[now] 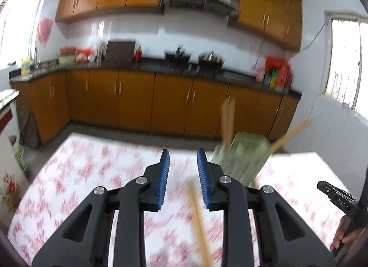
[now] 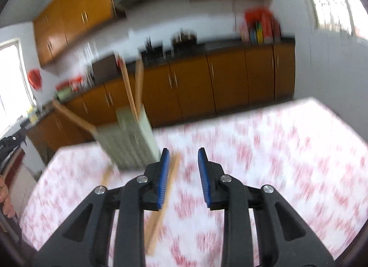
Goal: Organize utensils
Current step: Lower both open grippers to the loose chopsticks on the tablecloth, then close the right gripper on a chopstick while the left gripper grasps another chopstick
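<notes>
My left tongs [image 1: 183,170] stand apart with nothing between the blue pads [image 1: 163,175]. Both pictures are smeared, so fine detail is lost. Below them lies the table [image 1: 92,170], covered in a red-and-white cloth. A pair of chopsticks [image 1: 199,225] lies flat on the cloth under the gap, running back toward me and a little right. Just ahead and to the right of my right finger stands the green holder [image 1: 243,159], upright, near the far edge of the table. Sticks [image 1: 228,122] rise from it, and another [image 1: 291,132] leans out to the right. Left of the tongs the cloth runs bare to the far and left edges. At the far right I see part of my other tool [image 1: 333,195].

My right tongs [image 2: 183,170] are also apart, gripping nothing. A chopstick pair [image 2: 164,200] lies on the cloth beside the left pad [image 2: 163,175]; I cannot tell whether it touches. The holder [image 2: 131,138] sits just ahead-left of the left finger, by the table's far edge, with sticks [image 2: 132,87] standing up and one [image 2: 73,117] leaning left. One more stick [image 2: 106,176] lies at its base. To the right the cloth [image 2: 287,163] stretches open to the far edge and the right corner.
</notes>
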